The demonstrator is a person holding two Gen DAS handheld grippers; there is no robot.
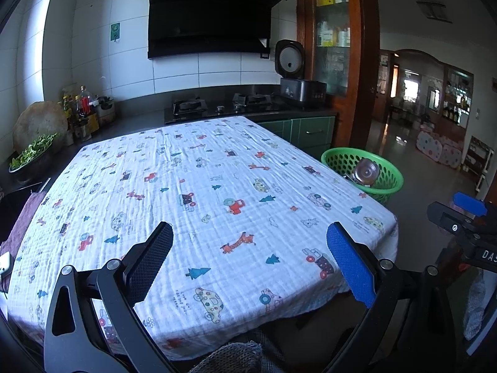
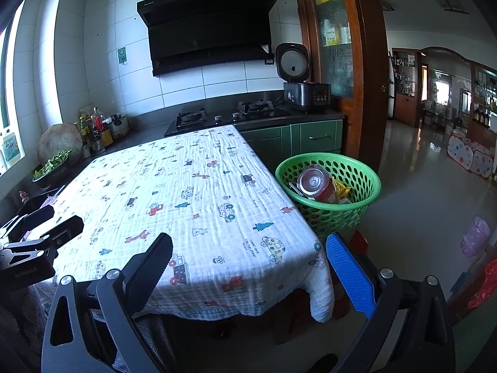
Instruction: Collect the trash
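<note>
A green perforated basket (image 2: 363,174) stands on the floor at the table's right side; it also shows in the left wrist view (image 1: 393,171). Inside lie a red-labelled bottle (image 2: 316,185) with its clear base up, and a yellow wrapper (image 2: 341,189). The table (image 1: 202,192) wears a white cloth printed with cars and giraffes. My left gripper (image 1: 250,259) is open and empty above the table's near edge. My right gripper (image 2: 250,270) is open and empty near the table's front right corner, well short of the basket.
A dark counter behind holds a gas hob (image 2: 223,116), a rice cooker (image 2: 306,91) with its lid up, bottles (image 2: 96,127) and a bowl of greens (image 2: 51,168). Green cabinets (image 2: 313,138) stand behind the basket. Tiled floor (image 2: 419,192) stretches to the right.
</note>
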